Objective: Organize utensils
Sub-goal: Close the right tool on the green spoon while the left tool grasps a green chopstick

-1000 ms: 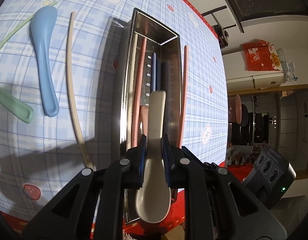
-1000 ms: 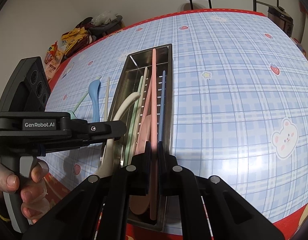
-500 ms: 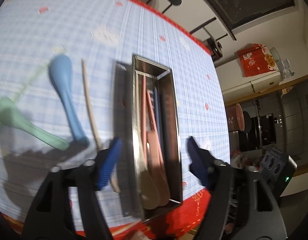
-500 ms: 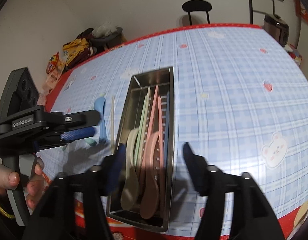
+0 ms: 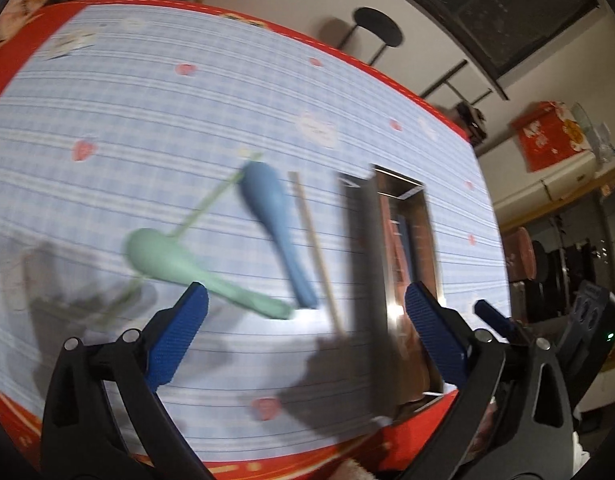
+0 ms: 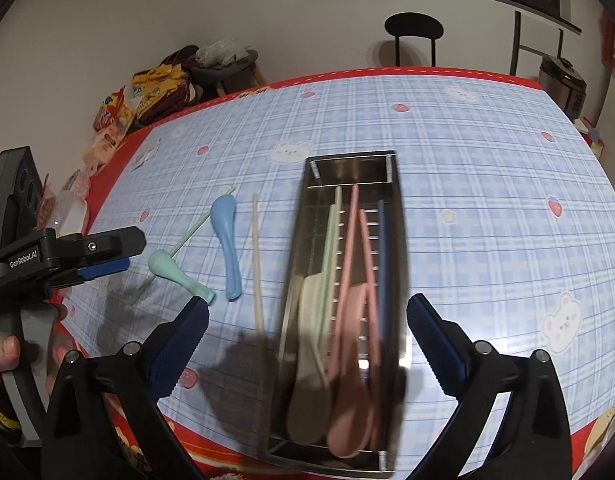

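A steel tray [image 6: 395,184] lies lengthwise on the checked tablecloth. It holds a beige spoon [image 6: 309,380], a pink spoon [image 6: 351,400], pink chopsticks and a blue chopstick [image 6: 383,280]. Left of it on the cloth lie a beige chopstick [image 6: 256,264], a blue spoon [image 6: 227,240], a green spoon [image 6: 175,272] and a green chopstick [image 6: 187,236]. My right gripper [image 6: 307,304] hovers over the tray's near end, jaws opening wide and empty. My left gripper [image 5: 305,294], jaws opening and empty, hangs above the green spoon [image 5: 179,268] and blue spoon [image 5: 275,220], with the tray [image 5: 427,216] to its right.
The table's red front edge [image 6: 211,452] runs just below both grippers. A hand [image 6: 3,352] holds the left gripper's handle at the far left. Snack bags [image 6: 155,92] and a black chair [image 6: 413,28] stand beyond the far edge. A cooker [image 6: 561,80] sits at the far right.
Both grippers let go, the left of the beige spoon and the right of a pink chopstick; both now lie in the tray. The left gripper swung left and up; the right rose slightly.
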Motion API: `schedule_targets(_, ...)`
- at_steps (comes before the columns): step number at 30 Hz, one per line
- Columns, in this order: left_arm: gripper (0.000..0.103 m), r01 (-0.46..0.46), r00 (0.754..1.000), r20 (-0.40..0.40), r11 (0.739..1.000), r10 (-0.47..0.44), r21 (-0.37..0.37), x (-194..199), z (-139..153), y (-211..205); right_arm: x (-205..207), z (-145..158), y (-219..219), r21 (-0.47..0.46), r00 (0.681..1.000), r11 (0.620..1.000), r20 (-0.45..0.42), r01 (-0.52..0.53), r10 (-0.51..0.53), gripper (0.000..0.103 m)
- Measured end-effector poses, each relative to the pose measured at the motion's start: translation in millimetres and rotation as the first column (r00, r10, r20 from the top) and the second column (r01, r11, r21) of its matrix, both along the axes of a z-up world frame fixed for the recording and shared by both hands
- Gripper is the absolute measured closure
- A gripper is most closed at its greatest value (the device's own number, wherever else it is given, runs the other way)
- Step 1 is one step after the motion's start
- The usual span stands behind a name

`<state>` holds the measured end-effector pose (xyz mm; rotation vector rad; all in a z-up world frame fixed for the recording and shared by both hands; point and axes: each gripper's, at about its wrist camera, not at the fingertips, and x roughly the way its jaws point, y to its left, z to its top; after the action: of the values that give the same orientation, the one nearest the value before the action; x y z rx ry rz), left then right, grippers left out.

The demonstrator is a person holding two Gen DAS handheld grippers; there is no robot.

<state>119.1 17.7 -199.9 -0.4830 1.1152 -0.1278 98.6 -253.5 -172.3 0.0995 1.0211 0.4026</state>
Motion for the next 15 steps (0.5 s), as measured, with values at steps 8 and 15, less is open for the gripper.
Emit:
schedule_targets(8, 0.006, -0.019, 1.0, 0.004, 0.989, 0.018, 0.148, -22.2, -16.7, 58.5, 0.2, -8.8, 46.0, -0.021, 0.997, 0.997, -0.04, -0.072, 0.071, 0.006)
schedule_targets(15, 0.006, 0.048, 0.998, 0.029, 0.967, -0.057, 0.251, -32.0, -25.3, 86.3, 0.9, -16.3, 84.8, -0.059, 0.988, 0.988, -0.066, -0.142, 0.138, 0.006)
